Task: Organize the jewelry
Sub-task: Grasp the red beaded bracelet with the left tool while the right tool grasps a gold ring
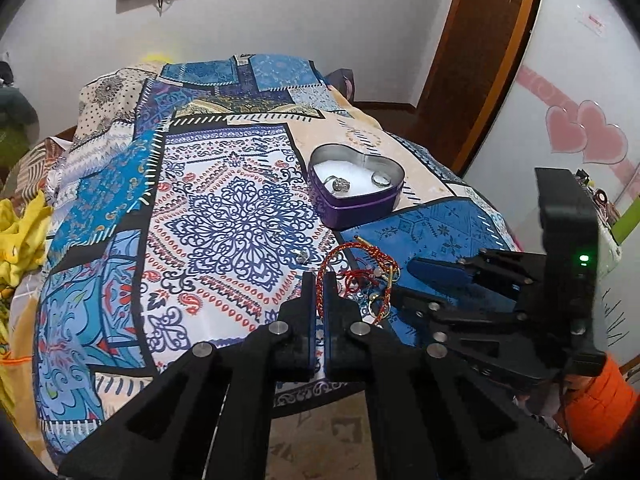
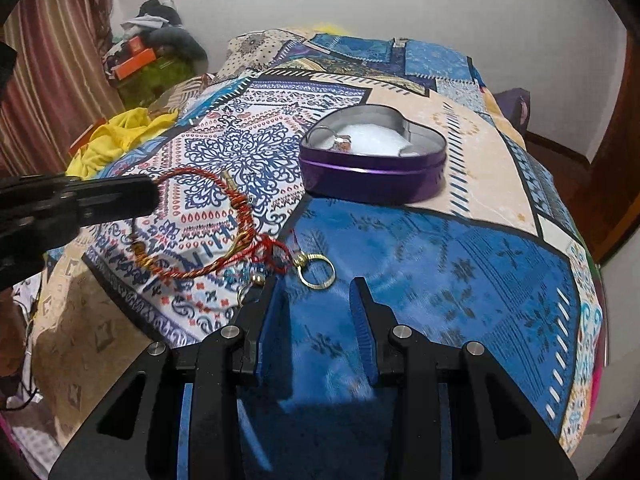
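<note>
A purple heart-shaped tin (image 1: pixel 352 208) with white lining holds two silver rings (image 1: pixel 340 185); it also shows in the right wrist view (image 2: pixel 372 178). My left gripper (image 1: pixel 319 280) is shut on a red and gold cord bracelet (image 1: pixel 360 258) and lifts one side of it off the patterned cloth; its tip shows in the right wrist view (image 2: pixel 154 196) with the bracelet (image 2: pixel 240 216). A gold ring (image 2: pixel 317 274) lies by the bracelet's end. My right gripper (image 2: pixel 316 292) is open and empty just behind that ring; it also shows in the left wrist view (image 1: pixel 416 280).
A small silver piece (image 1: pixel 302 255) lies on the patterned cloth (image 1: pixel 224 216). Yellow fabric (image 2: pixel 116 136) lies at the left edge. A wooden door (image 1: pixel 480 52) stands behind on the right. The cloth drops off at the near edge.
</note>
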Demonstrator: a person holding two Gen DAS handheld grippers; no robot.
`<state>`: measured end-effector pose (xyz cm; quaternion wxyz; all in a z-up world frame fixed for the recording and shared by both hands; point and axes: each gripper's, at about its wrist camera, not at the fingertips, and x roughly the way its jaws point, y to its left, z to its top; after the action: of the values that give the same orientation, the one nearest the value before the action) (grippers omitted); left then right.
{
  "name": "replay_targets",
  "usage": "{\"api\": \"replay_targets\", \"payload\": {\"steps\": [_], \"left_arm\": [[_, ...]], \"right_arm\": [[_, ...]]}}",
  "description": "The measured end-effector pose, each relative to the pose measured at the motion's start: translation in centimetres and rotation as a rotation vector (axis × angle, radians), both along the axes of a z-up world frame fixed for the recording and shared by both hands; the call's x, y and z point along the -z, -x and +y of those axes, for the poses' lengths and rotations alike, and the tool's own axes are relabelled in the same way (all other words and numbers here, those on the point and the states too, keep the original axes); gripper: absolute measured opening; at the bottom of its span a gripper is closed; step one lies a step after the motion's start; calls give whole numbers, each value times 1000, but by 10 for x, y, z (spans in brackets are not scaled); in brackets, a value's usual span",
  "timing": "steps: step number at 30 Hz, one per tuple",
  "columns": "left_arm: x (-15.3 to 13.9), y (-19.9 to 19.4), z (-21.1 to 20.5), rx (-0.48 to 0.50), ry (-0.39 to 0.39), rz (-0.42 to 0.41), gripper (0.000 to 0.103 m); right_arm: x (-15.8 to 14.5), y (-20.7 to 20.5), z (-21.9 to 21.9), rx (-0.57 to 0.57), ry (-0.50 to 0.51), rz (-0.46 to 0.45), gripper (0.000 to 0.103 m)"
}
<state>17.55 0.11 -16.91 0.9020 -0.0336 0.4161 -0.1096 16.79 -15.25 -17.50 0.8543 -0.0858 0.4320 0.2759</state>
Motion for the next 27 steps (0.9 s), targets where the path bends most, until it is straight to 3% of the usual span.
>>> {"api": "replay_targets", "payload": {"steps": [3,5,6,10,12,21,24,26,27], "left_arm": [[-1,2,1,-5,1,-3,1],[-1,3,2,-8,3,-6,1],[-2,3,2,-9,5,-7,1],[-9,5,1,-8,7,-27,1],[-15,6,0,-5,9,-41,1],[-45,5,-9,13,3,-118,1],[-50,2,-13,14,-6,-138,1],[-50,0,-13,11,-4,-139,1],[-49,0,-13,10,-3,-137,1]], "right_arm": [[2,-3,4,1,-1,-19,32],[3,-4,5,10,0,-28,25],[3,-5,5,15,3,-26,17],[0,-6,0,18,-29,-4,15],[-3,-6,-4,17,-43,6,6],[-27,-1,-21,56,-73,-57,5],[-32,-4,-28,79,-103,-38,5],[-28,-9,-30,93,-124,19,9],[-25,-10,-29,91,-125,44,20]]}}
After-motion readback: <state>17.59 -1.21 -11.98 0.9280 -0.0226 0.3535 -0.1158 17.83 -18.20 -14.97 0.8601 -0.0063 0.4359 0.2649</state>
